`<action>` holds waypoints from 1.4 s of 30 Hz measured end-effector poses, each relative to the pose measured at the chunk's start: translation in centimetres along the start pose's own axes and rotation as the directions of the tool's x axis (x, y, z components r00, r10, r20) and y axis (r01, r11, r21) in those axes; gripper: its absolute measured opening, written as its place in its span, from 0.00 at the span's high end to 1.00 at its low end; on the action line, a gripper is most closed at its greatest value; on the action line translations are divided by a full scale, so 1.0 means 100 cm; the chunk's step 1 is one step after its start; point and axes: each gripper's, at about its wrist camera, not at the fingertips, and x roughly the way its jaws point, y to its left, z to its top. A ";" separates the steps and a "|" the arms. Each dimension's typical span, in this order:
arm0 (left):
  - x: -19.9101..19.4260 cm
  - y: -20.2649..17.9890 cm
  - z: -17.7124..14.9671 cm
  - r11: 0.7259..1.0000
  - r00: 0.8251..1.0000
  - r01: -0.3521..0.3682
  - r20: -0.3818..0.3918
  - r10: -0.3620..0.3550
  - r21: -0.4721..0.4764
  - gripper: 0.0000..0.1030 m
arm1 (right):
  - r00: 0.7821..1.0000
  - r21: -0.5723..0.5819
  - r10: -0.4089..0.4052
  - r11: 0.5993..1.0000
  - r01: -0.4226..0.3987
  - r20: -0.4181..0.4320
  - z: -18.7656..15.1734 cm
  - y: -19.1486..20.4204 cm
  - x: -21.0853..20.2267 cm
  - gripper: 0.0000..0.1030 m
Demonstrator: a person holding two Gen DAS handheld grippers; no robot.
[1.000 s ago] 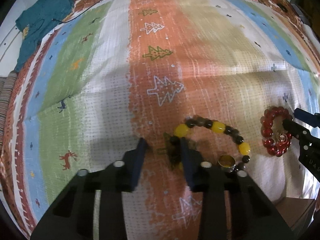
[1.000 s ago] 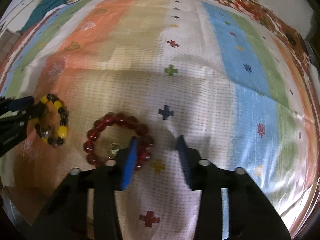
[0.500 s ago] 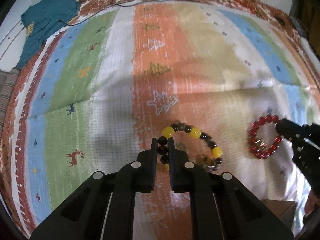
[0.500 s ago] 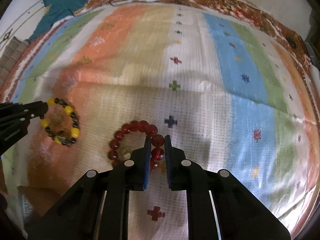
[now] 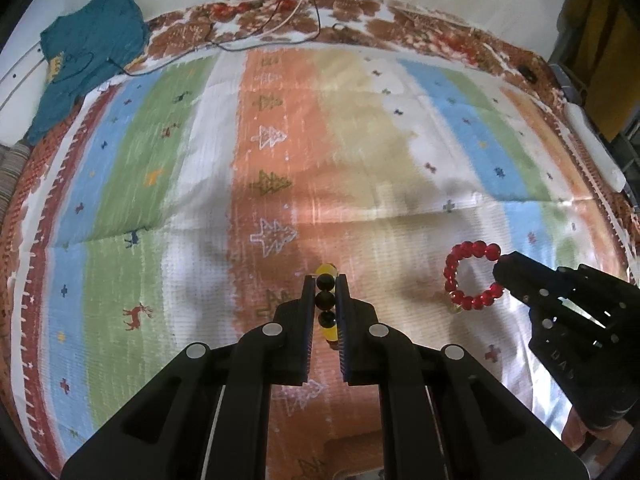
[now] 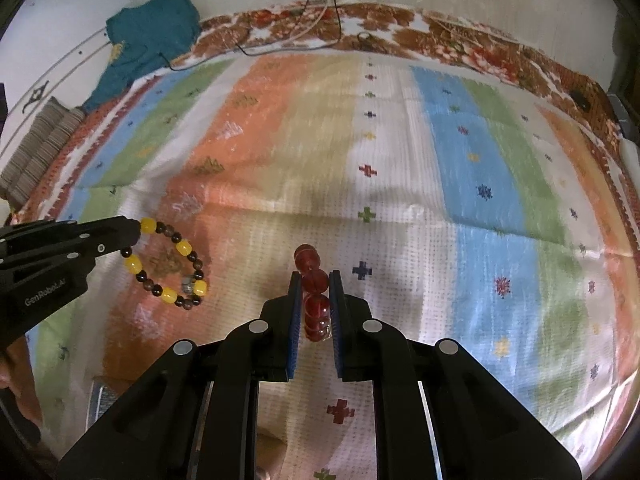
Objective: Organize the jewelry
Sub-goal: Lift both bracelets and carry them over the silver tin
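Left claw (image 5: 325, 296) clamped on yellow/black bracelet (image 6: 168, 266); beads seen edge-on, ring plane running 12–6 between fingers. Right claw (image 6: 314, 294) clamped on red bracelet (image 5: 472, 276), likewise edge-on, 12–6. Both rings held above striped bedspread (image 5: 360, 140), red at 3 o'clock of left claw. Teal cloth (image 5: 88, 60) at 10 o'clock.

Place: home bedroom
Evidence: striped bedspread (image 5: 360, 140) filling the frame; teal garment (image 5: 88, 60) upper left; cables (image 5: 288, 8) at top, against wall
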 end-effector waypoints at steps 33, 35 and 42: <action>-0.068 -0.013 -0.015 0.999 0.994 0.017 0.110 -0.020 0.028 0.91 | 0.992 -0.020 0.018 1.000 -0.015 0.121 -0.018 0.011 -0.058 0.86; -0.071 -0.013 -0.016 0.999 0.993 0.019 0.113 -0.022 0.027 0.91 | 0.992 -0.022 0.020 1.000 -0.017 0.124 -0.019 0.012 -0.061 0.86; -0.087 -0.015 -0.024 0.999 0.990 0.030 0.139 -0.034 0.031 0.91 | 0.989 -0.019 0.030 0.999 -0.028 0.148 -0.026 0.015 -0.075 0.86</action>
